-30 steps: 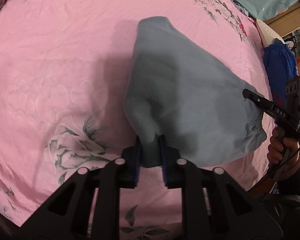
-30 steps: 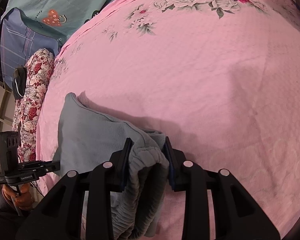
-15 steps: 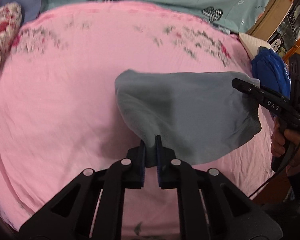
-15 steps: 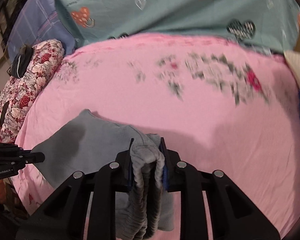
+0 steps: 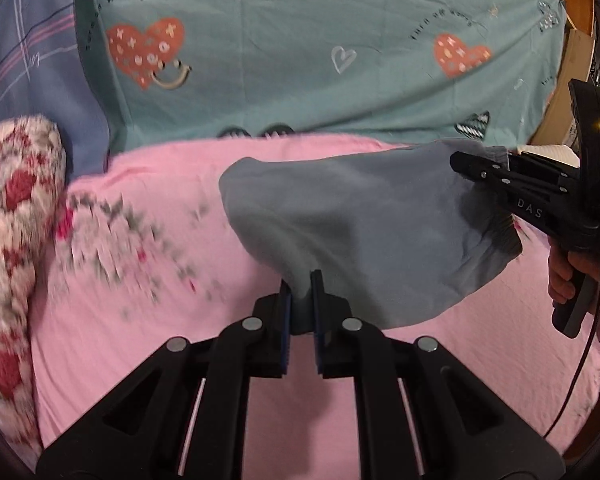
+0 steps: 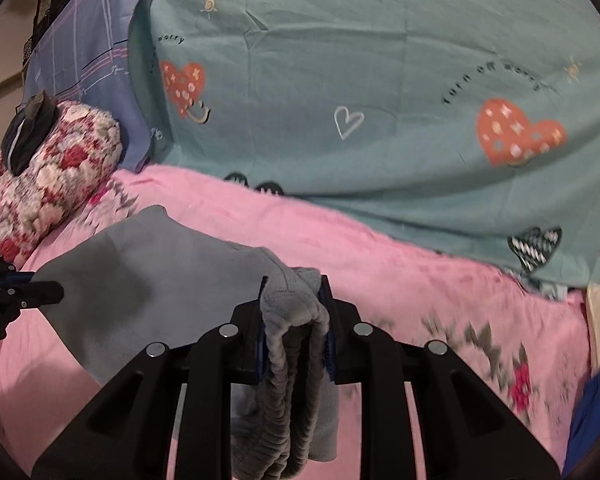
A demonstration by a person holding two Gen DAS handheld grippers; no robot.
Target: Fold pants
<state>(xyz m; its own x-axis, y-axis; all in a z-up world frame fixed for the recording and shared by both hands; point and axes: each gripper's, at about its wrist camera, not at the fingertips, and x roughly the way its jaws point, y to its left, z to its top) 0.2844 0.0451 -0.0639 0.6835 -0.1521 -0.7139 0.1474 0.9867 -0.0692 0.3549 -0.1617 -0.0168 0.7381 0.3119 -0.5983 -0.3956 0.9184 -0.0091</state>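
Grey fleece pants (image 5: 364,232) hang folded in the air above the pink bed sheet (image 5: 148,320), stretched between both grippers. My left gripper (image 5: 300,284) is shut on one end of the pants. My right gripper (image 6: 292,296) is shut on the ribbed waistband end, which droops down between its arms. In the right wrist view the pants (image 6: 148,276) spread to the left toward the left gripper (image 6: 40,292). The right gripper (image 5: 464,164) also shows at the right of the left wrist view, gripping the far end.
A teal duvet with heart prints (image 5: 320,52) lies at the back of the bed. A floral pillow (image 6: 48,172) with a dark item on top sits at the left, before a blue plaid pillow (image 6: 84,56). A blue garment (image 6: 592,420) lies at the right edge.
Both grippers have risen and tilted up, lifting the pants off the sheet. The view has swung from the bed surface toward the duvet at the back.
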